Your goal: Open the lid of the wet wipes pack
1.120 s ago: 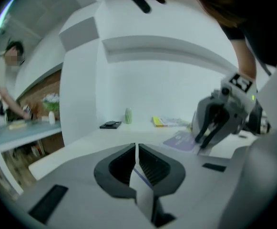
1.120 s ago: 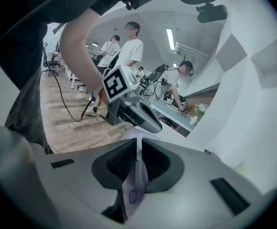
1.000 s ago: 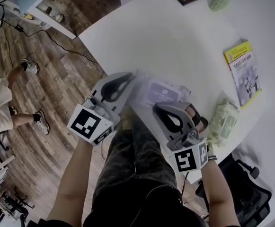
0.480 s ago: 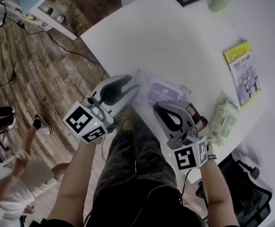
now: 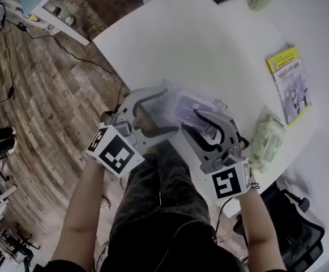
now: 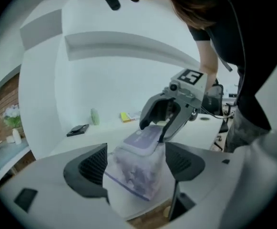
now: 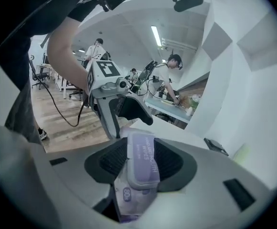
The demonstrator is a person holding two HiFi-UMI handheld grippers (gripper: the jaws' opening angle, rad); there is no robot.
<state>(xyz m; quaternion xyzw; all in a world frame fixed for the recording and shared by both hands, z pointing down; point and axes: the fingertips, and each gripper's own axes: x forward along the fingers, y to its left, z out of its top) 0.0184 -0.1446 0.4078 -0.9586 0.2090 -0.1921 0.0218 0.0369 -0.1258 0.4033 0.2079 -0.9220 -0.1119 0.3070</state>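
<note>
Slippage is the risk: wet wipes pack (image 5: pixel 188 107) sits at the near edge of the counter (image 5: pixel 209 44), centre of the head view, between both claws. Here the left claw (image 6: pixel 136 163) and right claw (image 7: pixel 142 161) have just been opening, neither squeezing it. One nudge could tip it off, lid (image 6: pixel 143 140) unopened.
</note>
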